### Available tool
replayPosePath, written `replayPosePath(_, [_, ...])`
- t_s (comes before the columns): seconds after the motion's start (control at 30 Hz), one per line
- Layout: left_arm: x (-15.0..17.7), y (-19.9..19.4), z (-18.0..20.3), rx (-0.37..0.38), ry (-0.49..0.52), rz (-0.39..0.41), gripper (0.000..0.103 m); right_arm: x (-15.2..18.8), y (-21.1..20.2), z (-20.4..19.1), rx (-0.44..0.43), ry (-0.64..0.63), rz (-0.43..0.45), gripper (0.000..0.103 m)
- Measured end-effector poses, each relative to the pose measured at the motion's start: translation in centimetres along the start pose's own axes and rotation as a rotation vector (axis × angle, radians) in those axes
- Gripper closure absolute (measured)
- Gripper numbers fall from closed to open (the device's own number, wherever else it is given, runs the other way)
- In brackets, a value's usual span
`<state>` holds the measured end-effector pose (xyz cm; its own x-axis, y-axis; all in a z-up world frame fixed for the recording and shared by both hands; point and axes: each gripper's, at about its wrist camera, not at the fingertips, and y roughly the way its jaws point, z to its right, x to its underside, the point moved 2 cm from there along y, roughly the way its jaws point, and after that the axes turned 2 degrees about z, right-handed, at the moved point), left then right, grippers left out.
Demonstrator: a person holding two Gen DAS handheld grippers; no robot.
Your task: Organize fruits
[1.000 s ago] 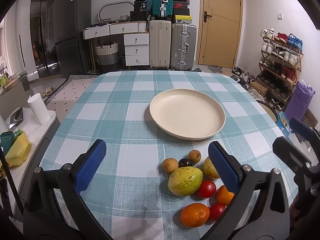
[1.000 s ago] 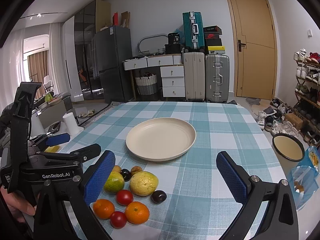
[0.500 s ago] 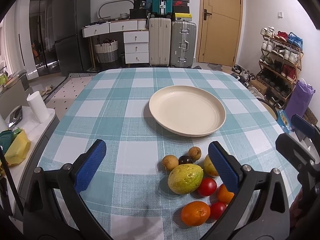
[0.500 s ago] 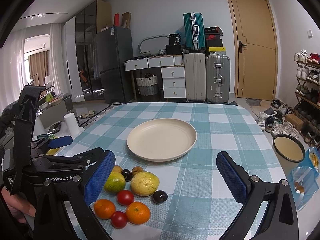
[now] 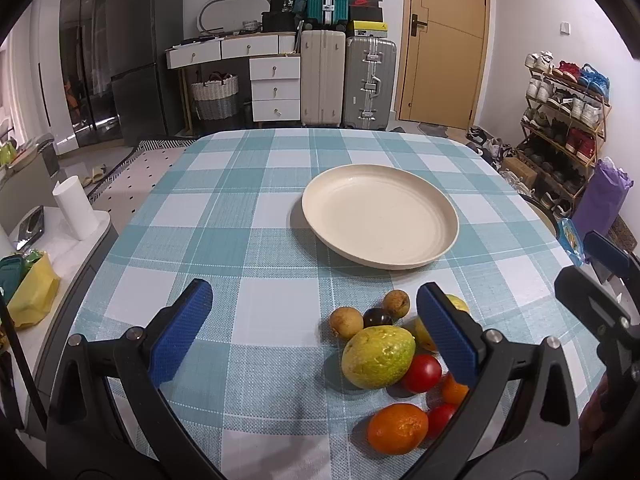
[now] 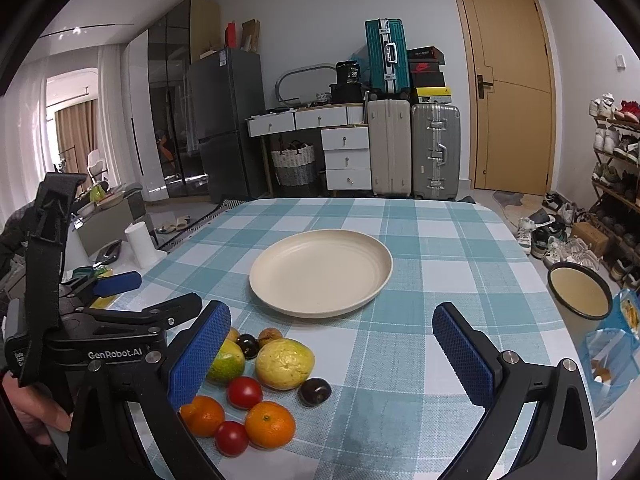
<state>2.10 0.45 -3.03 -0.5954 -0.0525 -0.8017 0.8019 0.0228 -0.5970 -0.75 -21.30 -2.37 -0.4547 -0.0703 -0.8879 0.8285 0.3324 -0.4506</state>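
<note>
Both the left gripper [image 5: 312,332] and the right gripper [image 6: 332,352] hang spread wide, holding nothing. Just ahead, the tomato [image 6: 244,392] likely bruises; pinch its middle gently.

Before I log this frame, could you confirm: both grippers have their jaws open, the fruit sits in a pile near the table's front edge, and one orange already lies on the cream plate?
Not quite: the cream plate holds nothing, as the right wrist view shows. Both oranges lie in the fruit pile on the tablecloth. The rest stands: left gripper and right gripper have open jaws.
</note>
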Motion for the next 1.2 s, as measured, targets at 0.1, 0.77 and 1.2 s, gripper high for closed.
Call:
replayPosePath(0.1, [0.0,0.1,-0.1,-0.003,-0.002,-0.005,0.001,0.0,0.4,0.0,-0.017,-0.006,-0.009,0.000])
replayPosePath(0.77, [0.8,2.7,-3.7,0.018,-0.052,-0.046,0.001,2.9,7.5,-0.3,-0.212,0.032,-0.248,0.000])
replayPosePath(1.2, [1.6,3.7,-4.9,0.046,-0.072,-0.075,0.001,4.0,10.6,0.0,-0.278,0.094,-0.349,0.017])
